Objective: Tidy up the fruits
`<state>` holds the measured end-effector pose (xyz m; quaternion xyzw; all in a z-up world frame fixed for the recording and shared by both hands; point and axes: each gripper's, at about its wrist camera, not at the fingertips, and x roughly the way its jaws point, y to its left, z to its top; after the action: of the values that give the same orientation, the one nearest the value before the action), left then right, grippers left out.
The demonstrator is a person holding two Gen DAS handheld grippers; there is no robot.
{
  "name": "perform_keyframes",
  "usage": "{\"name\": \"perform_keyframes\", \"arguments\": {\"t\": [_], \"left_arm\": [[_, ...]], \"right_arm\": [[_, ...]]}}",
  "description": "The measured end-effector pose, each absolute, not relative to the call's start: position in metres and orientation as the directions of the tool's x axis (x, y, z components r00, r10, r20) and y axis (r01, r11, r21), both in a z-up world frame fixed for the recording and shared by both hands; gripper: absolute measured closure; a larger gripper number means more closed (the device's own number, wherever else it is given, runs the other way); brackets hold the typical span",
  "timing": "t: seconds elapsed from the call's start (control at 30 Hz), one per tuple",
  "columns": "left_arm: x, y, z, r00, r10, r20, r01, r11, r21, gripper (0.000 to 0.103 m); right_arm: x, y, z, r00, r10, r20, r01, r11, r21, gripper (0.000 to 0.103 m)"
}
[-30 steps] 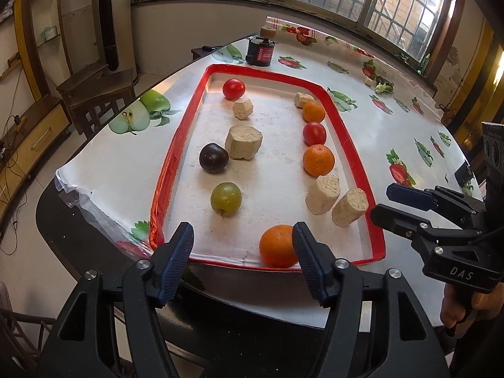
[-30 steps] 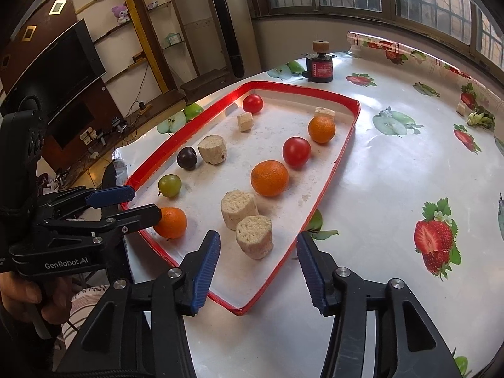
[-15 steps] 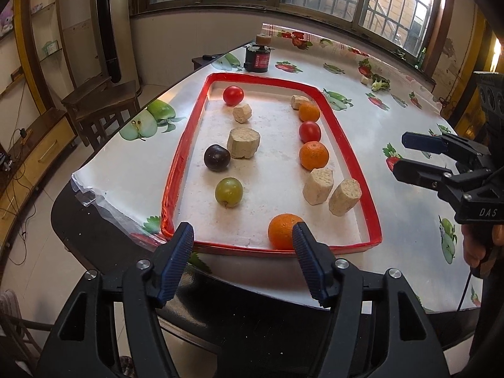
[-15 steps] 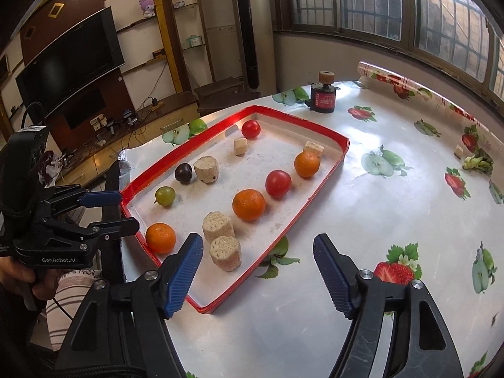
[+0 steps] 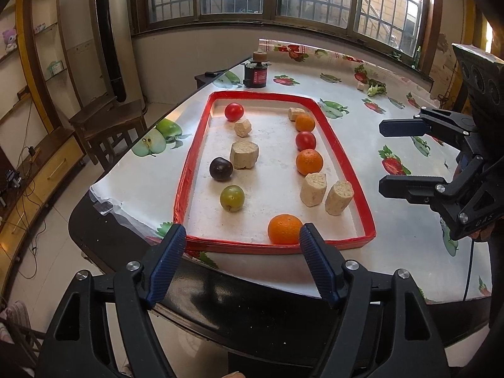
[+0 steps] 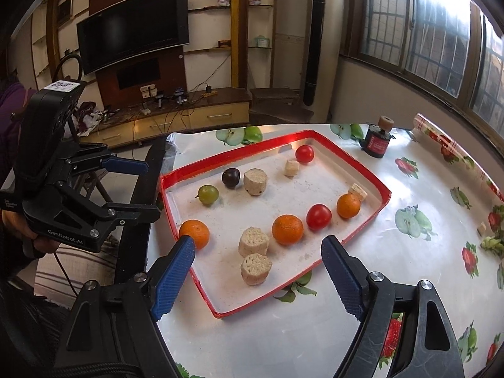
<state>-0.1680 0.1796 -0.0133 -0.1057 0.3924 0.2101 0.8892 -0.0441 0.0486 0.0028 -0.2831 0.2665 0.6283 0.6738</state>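
Observation:
A red-rimmed tray [image 5: 337,145] [image 6: 226,157] on the table holds three oranges [image 5: 285,229] [image 6: 287,230], two red tomatoes [image 5: 234,111] [image 6: 318,216], a dark plum [image 5: 221,168] [image 6: 231,177], a green fruit [image 5: 232,198] [image 6: 208,194] and several beige chunks [image 5: 244,155] [image 6: 254,241]. My left gripper [image 5: 242,261] is open and empty, held back off the tray's near end; it also shows in the right wrist view [image 6: 132,189]. My right gripper [image 6: 258,278] is open and empty, above the tray's near corner; it also shows in the left wrist view [image 5: 400,157].
A dark jar with a cork lid [image 5: 255,71] [image 6: 378,140] stands beyond the tray. The tablecloth [image 5: 393,220] has fruit prints. A chair [image 5: 107,126] stands left of the table. A TV [image 6: 132,44] and tall air conditioner [image 6: 316,47] are behind.
Both grippers have pulled back and up from the tray, which looks smaller and farther. The right gripper's jaws have opened wider. The fruits have not moved.

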Motion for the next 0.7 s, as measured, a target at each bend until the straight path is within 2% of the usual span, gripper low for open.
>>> {"name": "perform_keyframes", "arguments": {"t": [0.13,0.23,0.7], "left_arm": [[-0.173,0.177,-0.011,0.612,0.312,-0.727,-0.460,0.888,-0.006,0.028],[-0.175,0.174,-0.009,0.623,0.317,-0.715,-0.457,0.889,-0.004,0.024],[-0.183,0.150,0.003,0.675,0.352,-0.648,-0.423,0.905,0.050,0.024]], "right_arm": [[-0.045,0.046,0.000,0.065,0.696,-0.715,-0.998,0.028,-0.063,0.019],[-0.048,0.042,-0.002,0.071,0.702,-0.709,-0.996,0.013,-0.086,0.019],[-0.045,0.034,-0.014,0.054,0.698,-0.714,-0.997,-0.005,-0.081,0.019]]}}
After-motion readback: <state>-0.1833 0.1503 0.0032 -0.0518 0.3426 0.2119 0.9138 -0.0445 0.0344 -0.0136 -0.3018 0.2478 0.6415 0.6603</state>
